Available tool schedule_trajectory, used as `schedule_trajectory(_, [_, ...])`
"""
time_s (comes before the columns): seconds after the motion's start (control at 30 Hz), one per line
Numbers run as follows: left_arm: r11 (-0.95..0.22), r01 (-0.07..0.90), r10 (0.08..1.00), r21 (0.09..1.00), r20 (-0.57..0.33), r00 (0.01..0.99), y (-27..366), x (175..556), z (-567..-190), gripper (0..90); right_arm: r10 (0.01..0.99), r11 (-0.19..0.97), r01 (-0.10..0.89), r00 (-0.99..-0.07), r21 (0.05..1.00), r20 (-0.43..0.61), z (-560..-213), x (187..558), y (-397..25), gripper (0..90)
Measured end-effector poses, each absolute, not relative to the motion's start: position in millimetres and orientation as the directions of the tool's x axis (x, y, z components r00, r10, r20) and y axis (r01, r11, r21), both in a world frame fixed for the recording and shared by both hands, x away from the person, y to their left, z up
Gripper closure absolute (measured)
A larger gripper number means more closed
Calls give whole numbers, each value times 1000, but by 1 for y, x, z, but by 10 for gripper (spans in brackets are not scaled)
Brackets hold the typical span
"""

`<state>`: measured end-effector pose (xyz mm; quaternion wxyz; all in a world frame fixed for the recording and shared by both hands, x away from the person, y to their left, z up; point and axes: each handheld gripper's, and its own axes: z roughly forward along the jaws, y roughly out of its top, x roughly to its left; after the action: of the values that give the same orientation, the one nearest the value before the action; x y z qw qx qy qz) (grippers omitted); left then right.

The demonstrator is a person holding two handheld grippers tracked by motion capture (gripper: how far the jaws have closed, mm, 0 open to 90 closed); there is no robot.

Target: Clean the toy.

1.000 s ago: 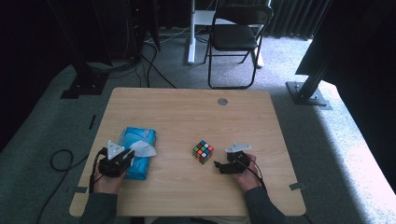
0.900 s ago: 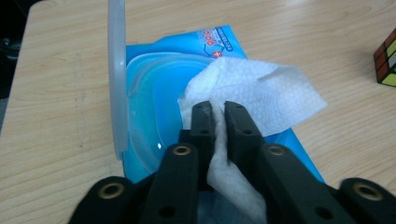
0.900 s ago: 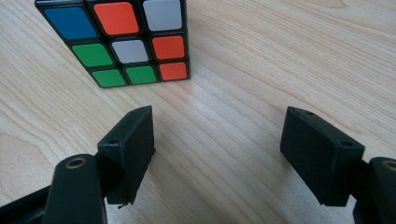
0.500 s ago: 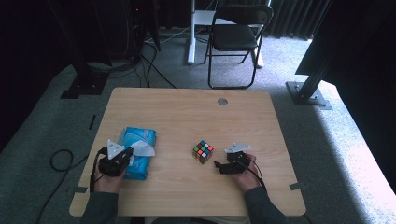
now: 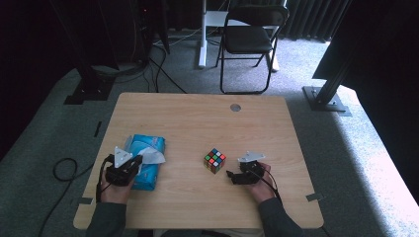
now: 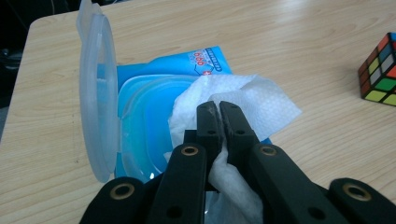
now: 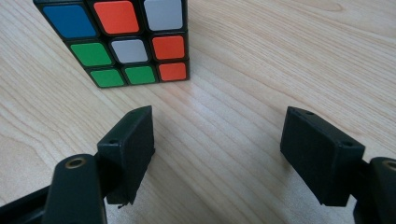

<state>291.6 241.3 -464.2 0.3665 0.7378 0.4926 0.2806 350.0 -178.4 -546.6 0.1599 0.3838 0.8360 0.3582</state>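
Nothing is shifting since the earlier frames: left claw (image 6: pixel 218 122) is staying clamped on the soft, dimpled white wipe (image 6: pixel 243 100) sticking out of the glossy blue wipes pack (image 5: pixel 147 163), clear plastic lid (image 6: pixel 95 95) flipped up. Pulling risks dragging the light pack or tearing the wipe. Right claw (image 7: pixel 217 154) is resting wide open on the wood-grain worktop (image 5: pixel 197 118), just short of the hard puzzle cube (image 7: pixel 123 39), which could be getting knocked.

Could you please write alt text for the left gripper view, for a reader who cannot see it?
The left gripper, jaws shut, pinches a white wipe sticking out of a blue pack whose clear lid stands open. The pack lies on a wooden table, with a puzzle cube at the right edge.
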Motion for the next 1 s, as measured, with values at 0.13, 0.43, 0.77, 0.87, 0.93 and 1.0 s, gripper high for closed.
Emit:
schedule_trajectory(0.13, [-238,520,932,820,42,360,241,292,-463,881,755,448,521,-656,727,6,-547,350,-179,252])
schedule_trajectory(0.43, [-241,500,923,832,36,384,237,292,-457,882,755,438,511,-655,739,5,-549,349,-179,250])
schedule_trajectory(0.77, [-234,491,916,839,22,400,236,294,-453,882,756,438,512,-655,739,6,-549,349,-179,250])
schedule_trajectory(0.87, [-230,478,911,848,15,411,236,294,-450,882,756,437,512,-654,739,6,-549,349,-179,250])
schedule_trajectory(0.93, [-229,473,910,851,15,415,235,295,-448,882,756,437,512,-655,739,6,-549,349,-179,250])
schedule_trajectory(1.0, [-229,468,908,853,15,418,234,295,-446,882,756,438,512,-654,739,6,-549,349,-179,250])
